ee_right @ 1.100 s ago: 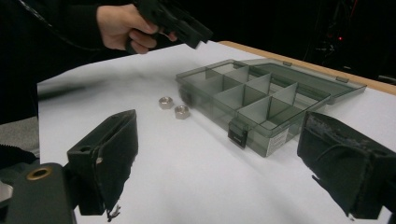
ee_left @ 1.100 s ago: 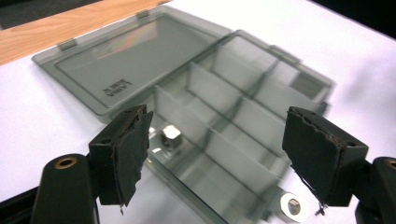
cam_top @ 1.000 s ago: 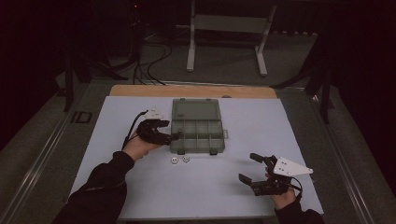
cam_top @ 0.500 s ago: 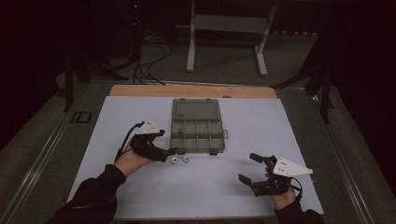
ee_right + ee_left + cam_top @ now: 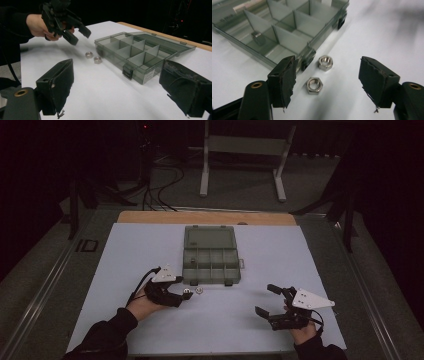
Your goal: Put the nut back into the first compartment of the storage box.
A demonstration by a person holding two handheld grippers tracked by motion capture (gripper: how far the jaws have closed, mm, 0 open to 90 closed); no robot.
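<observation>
White table, dark room

Dim, dark surroundings; slight motion blur, soft shadows.

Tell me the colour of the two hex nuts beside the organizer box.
Shiny silver metal hex nuts; clearest in the left gripper view.

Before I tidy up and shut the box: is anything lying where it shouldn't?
Yes. Two nuts lie loose on the white table, just outside the front wall of the open box, not in a compartment. One nut already sits inside. The left tool, jaws apart, has just been closing over the nearer loose one.
</observation>
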